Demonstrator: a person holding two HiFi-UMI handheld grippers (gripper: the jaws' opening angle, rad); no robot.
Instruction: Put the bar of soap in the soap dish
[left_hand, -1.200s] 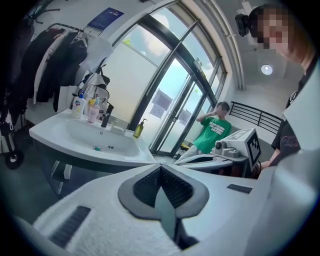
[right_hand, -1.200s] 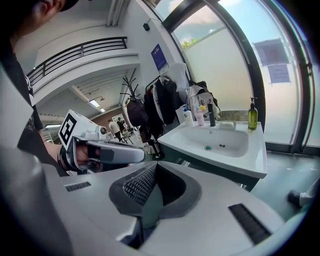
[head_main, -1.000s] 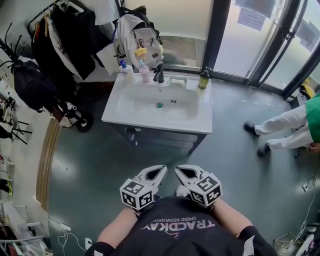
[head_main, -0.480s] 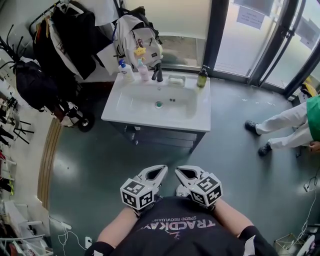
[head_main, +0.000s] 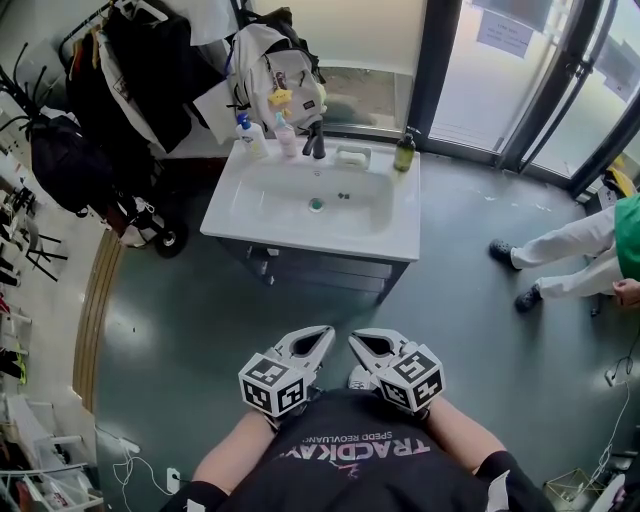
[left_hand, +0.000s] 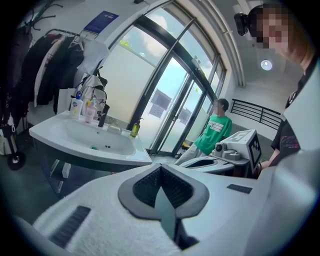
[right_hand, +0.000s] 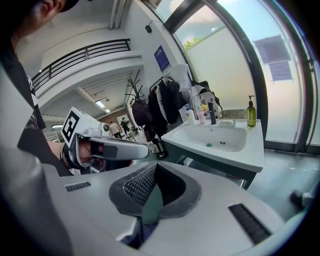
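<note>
Close against the holder's chest, the left gripper (left_hand: 160, 171) and the right gripper (right_hand: 155, 166) sit side by side. Each has its jaws pressed together on nothing, so neither carries the bar of soap.

Across a stretch of bare floor (head_main: 190, 320) stands the sink (head_main: 400, 238). The soap dish (head_main: 352, 156) rests on its back rim, between the faucet (head_main: 316, 143) and the green bottle (head_main: 404, 153). I see no loose bar on the rim or in the basin. The dish itself is too small to show whether a bar lies in it (a pale patch is all I can make out). This fits a bar yet to be found as well as a bar already lying in the dish.

The way to the sink's front edge is open. Hanging clothes (head_main: 130, 70) crowd the sink's left side, and a bystander's legs (head_main: 560, 250) reach in from the right.
</note>
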